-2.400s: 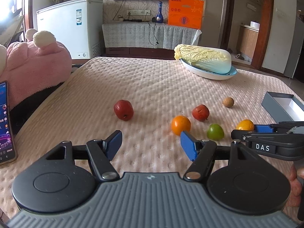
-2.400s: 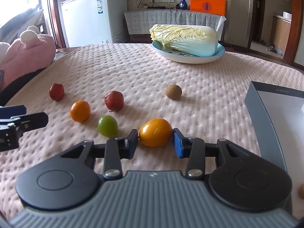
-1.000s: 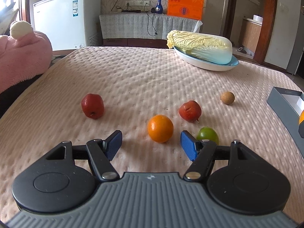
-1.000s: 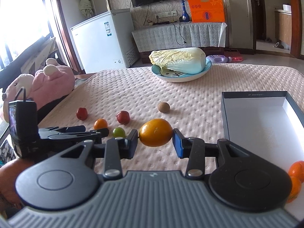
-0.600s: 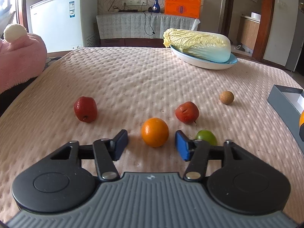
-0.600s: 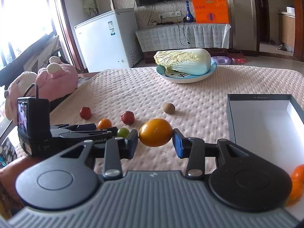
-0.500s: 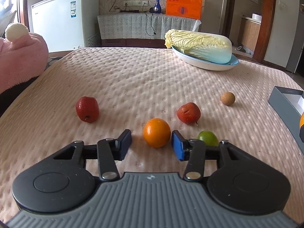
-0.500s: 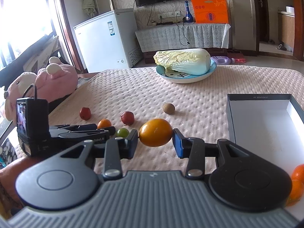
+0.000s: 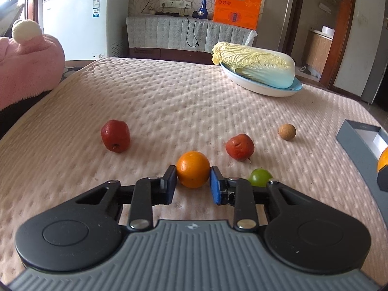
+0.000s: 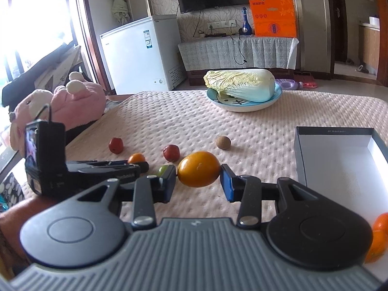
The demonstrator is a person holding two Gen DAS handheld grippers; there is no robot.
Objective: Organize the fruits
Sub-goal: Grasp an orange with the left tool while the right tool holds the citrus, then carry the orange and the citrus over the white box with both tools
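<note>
Fingers on your left gripper (image 9: 193, 184) are closing onto the small orange (image 9: 193, 169), which sits on the counter (image 9: 169, 101) touching both pads. Your right gripper (image 10: 198, 182) is clamped on a yellow-orange fruit (image 10: 198, 168), held up beside the grey box (image 10: 339, 160).

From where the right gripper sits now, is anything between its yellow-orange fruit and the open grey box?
Nothing visible. The right gripper holds the yellow-orange fruit above the quilted cloth; the open grey box lies just right, its near wall low.

left claw (image 9: 193, 186) closing on orange (image 9: 193, 169), green fruit (image 9: 260, 177) beside
</note>
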